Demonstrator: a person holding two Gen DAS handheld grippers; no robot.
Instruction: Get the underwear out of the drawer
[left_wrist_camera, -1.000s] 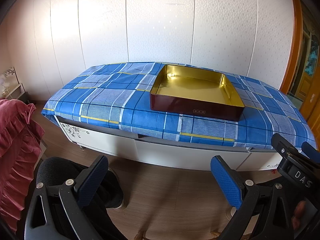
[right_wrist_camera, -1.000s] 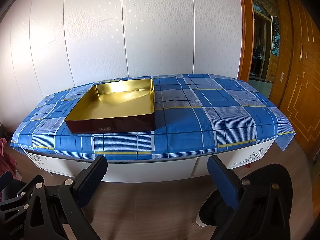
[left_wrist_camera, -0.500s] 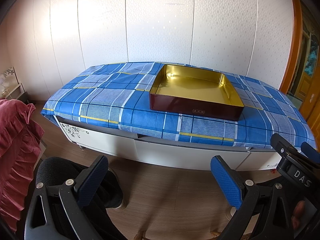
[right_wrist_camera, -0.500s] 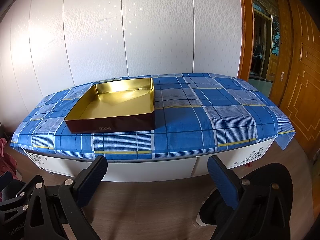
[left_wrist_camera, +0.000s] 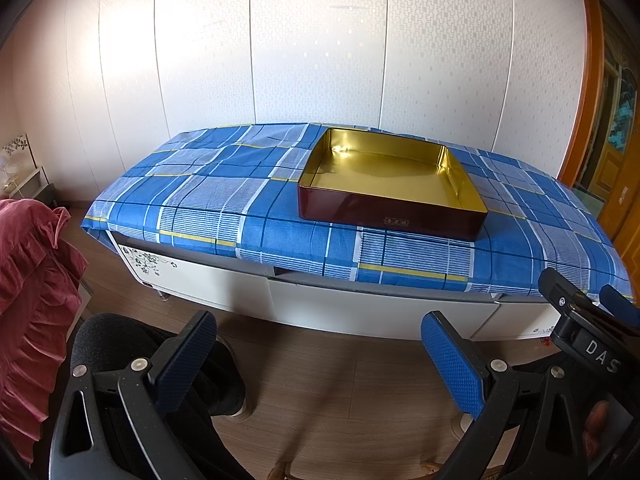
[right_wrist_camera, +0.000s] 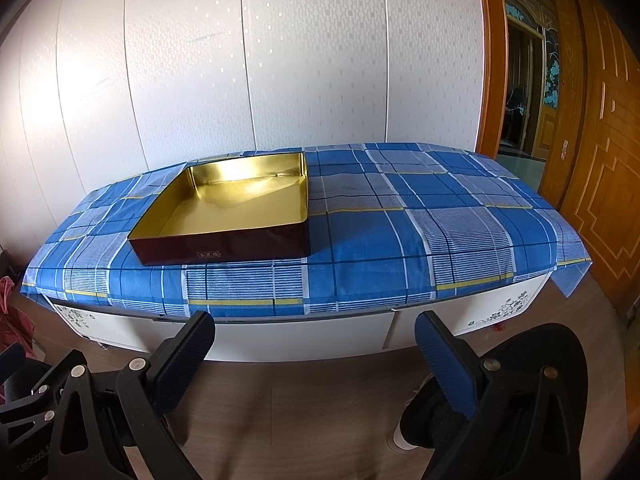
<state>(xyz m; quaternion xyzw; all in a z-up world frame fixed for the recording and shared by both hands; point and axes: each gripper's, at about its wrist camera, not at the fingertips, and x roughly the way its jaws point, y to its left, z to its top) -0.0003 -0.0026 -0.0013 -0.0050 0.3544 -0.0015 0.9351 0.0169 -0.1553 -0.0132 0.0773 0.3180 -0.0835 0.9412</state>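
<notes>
A low white cabinet (left_wrist_camera: 340, 308) (right_wrist_camera: 304, 336) with closed drawer fronts stands against the wall under a blue plaid cloth (left_wrist_camera: 224, 208) (right_wrist_camera: 440, 220). On the cloth sits an empty dark red box with a gold inside (left_wrist_camera: 460, 182) (right_wrist_camera: 240, 200). No underwear shows in either view. My left gripper (left_wrist_camera: 316, 344) is open, held over the wood floor in front of the cabinet, well short of it. My right gripper (right_wrist_camera: 314, 344) is likewise open and empty, facing the drawer fronts from a distance. The right gripper's body (left_wrist_camera: 580, 320) shows at the right edge of the left wrist view.
A red ruffled fabric (left_wrist_camera: 28, 300) hangs at the far left. A person's black-clad legs (left_wrist_camera: 132, 352) (right_wrist_camera: 520, 360) sit beside the grippers. An orange wooden door (right_wrist_camera: 600, 160) and its frame stand to the right. The wood floor (right_wrist_camera: 320, 408) lies between me and the cabinet.
</notes>
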